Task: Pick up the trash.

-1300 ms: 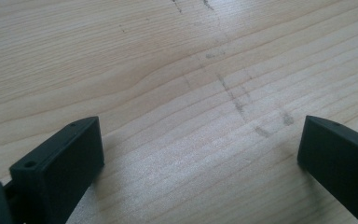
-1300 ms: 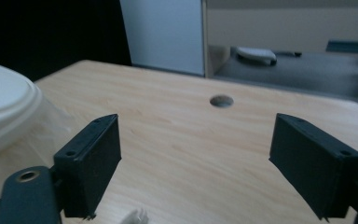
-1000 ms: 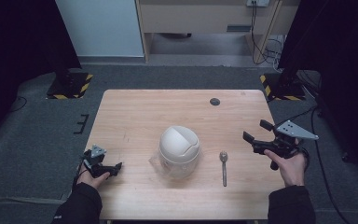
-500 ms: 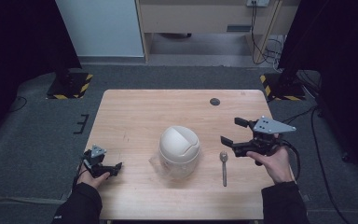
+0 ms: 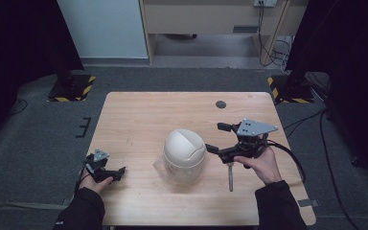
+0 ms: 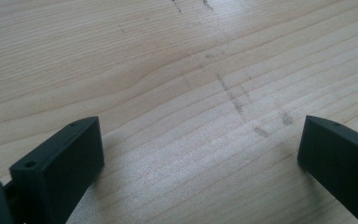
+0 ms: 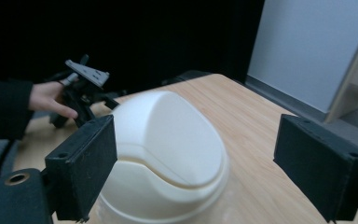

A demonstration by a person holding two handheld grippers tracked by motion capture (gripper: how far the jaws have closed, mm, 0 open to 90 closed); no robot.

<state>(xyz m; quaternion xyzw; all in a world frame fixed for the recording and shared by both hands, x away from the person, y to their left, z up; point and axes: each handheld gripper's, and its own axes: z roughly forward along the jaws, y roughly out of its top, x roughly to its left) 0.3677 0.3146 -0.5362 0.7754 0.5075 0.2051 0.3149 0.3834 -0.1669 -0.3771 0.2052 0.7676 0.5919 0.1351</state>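
The right gripper (image 5: 219, 138) hovered just above the table with its two black jaws spread wide and nothing between them. It was aimed leftward at a white domed lid (image 5: 185, 148), just short of touching it. In the right gripper view, the jaws framed the white domed lid (image 7: 163, 149) on both sides, with clear gaps to either jaw. The person's right hand (image 5: 262, 163) held the tool from behind, and a cable trailed off it toward the table's right edge.

The lid sat on a clear container (image 5: 178, 173) near the middle of the wooden table (image 5: 139, 115), slightly toward the person's side. It looked like smooth, rigid moulded plastic, probably light and slippery, with a rounded top that offered little purchase. A sensible grip would likely be low across its widest part, near the rim where it met the container, rather than on the sloping crown, where the jaws could slide off.

A metal spoon (image 5: 230, 176) lay on the table just beside the container, under the right hand.

The left gripper (image 5: 120, 170) rested on the table near its front left corner, well apart from the lid. The left gripper view showed its jaws parted wide over bare wood, gripping nothing. A small dark disc (image 5: 221, 104) sat near the table's far edge.
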